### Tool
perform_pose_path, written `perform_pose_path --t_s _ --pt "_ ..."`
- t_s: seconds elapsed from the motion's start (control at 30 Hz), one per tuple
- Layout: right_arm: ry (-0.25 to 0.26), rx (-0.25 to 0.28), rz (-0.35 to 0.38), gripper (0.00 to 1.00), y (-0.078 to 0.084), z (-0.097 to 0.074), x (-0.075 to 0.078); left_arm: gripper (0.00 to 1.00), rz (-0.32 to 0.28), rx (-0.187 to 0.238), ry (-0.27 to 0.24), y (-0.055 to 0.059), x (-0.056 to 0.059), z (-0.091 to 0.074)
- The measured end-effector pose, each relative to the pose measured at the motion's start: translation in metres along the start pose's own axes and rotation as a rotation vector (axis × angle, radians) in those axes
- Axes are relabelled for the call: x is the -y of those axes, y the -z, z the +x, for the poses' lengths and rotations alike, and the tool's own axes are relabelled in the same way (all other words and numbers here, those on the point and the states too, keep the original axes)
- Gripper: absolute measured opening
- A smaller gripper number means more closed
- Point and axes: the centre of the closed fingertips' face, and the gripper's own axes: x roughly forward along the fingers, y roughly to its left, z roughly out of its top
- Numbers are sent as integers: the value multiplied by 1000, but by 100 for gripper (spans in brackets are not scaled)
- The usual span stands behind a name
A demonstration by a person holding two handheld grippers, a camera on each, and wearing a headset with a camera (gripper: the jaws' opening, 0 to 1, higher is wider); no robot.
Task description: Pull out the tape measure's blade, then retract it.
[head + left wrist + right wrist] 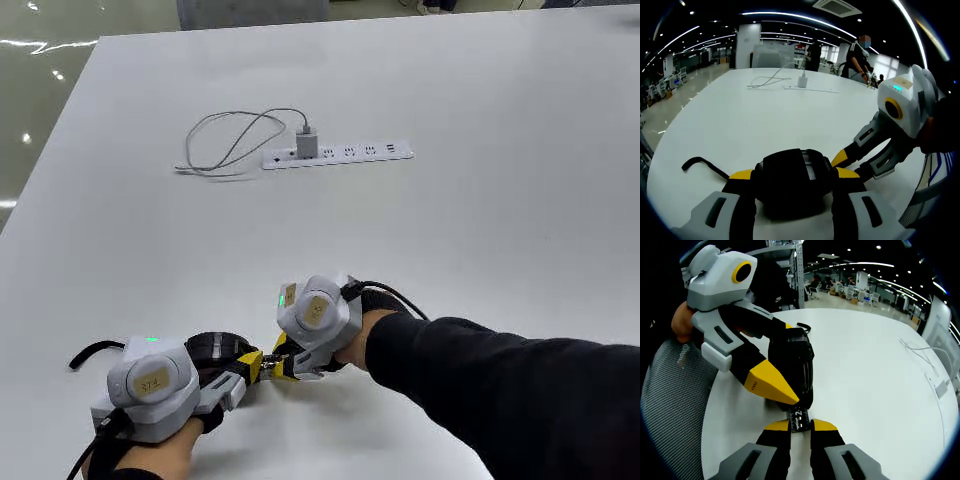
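The black tape measure (795, 185) lies on the white table, and my left gripper (795, 174) is shut on its case, one yellow-tipped jaw on each side. In the head view the case (214, 349) sits near the table's front edge with the left gripper (238, 368) around it. My right gripper (800, 426) faces the case (792, 362) from close by and is shut on the end of the blade (799, 418). Only a short stub of blade with a printed 2 is out. The right gripper (274, 366) nearly touches the left one's jaws.
A white power strip (338, 153) with a plugged charger and a looped white cable (228, 141) lies mid-table, far from the grippers. The tape measure's black wrist strap (93, 352) trails left. The table's left edge runs diagonally. People stand beyond the table (858, 55).
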Motion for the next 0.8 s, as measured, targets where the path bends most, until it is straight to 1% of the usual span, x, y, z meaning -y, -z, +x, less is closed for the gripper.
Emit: perform_pose_path --t_s 0.8 --pt "-6 -3 -11 11 -7 6 1 57 -2 2 4 -1 -1 0"
